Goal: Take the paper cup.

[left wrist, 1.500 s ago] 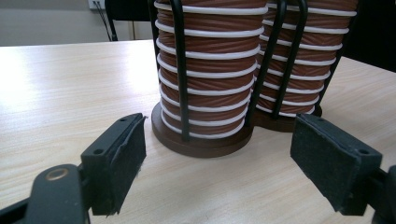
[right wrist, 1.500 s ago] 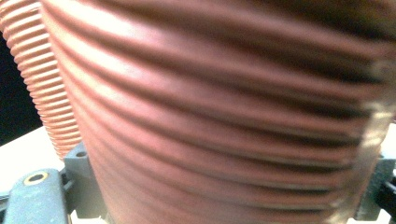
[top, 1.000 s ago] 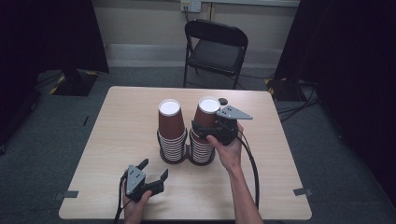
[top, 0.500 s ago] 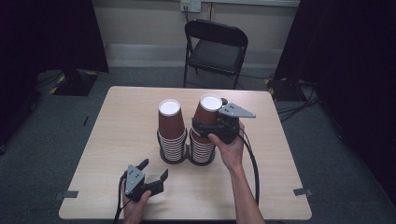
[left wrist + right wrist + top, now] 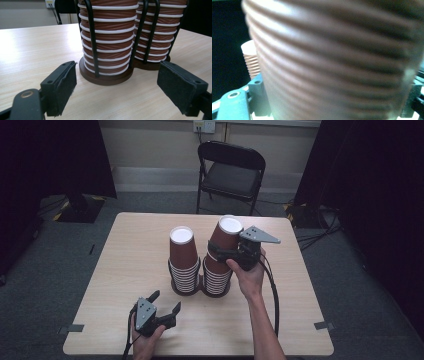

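In the high view, two stacks of ribbed brown paper cups are seen upside down near the middle of the table, each kept upright by a dark round holder with wire uprights. The top cup of the right stack is clamped from its side by the right gripper; it is tilted and lifted slightly off the cups below, presumably so that it can be pulled free without dragging the rest along. The left stack is left untouched, its white bottom facing up. The left gripper is rested low near the table's front edge, well apart from the stacks, apparently parked out of the way. In the left gripper view, its jaws are held wide with nothing between them, and the wire uprights and the wooden base are shown just ahead on the bare tabletop. In the right gripper view, the held cup's ribbed wall is pressed between the two pads, and the left stack's top is glimpsed farther off at the left edge.
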A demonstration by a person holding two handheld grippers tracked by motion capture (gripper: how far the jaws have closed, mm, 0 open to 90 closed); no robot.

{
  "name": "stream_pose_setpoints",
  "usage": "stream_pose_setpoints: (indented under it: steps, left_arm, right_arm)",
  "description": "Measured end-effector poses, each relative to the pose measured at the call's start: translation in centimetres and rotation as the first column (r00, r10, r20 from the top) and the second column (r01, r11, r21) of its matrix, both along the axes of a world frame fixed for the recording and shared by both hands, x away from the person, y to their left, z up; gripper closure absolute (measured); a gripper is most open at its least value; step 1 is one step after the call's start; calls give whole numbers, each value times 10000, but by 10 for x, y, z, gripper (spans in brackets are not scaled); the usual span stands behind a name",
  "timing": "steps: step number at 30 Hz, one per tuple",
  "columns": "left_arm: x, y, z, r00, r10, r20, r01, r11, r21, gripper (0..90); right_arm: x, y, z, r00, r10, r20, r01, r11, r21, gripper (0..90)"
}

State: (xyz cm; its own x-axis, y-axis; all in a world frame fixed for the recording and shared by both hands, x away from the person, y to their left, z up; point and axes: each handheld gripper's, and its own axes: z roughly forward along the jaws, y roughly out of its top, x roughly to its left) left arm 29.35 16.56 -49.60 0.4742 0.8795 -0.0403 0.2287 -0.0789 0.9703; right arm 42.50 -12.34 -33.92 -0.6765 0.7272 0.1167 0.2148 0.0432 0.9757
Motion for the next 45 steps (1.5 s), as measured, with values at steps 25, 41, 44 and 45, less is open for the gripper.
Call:
stream_pose_setpoints:
  steps: [25, 41, 44, 45]
  left_arm:
    - [2, 0, 0, 9999, -3, -130, 2, 10000, -75, 160]
    - [4, 0, 0, 9988, -305, -379, 301, 9995, -115, 182]
    - [6, 1, 0, 9983, -304, -489, 296, 9994, -168, 208]
    - [6, 1, 0, 9985, -291, -474, 283, 9994, -184, 208]
  right_arm:
    - [-9, -11, 22, 10000, 71, 29, -74, 9950, 992, 130]
    - [-19, -48, 29, 9988, -491, 19, 477, 9792, 1970, 130]
    - [-22, -57, 28, 9974, -718, -21, 707, 9754, 2090, 130]
    - [-23, -59, 28, 9971, -765, -59, 760, 9737, 2147, 130]
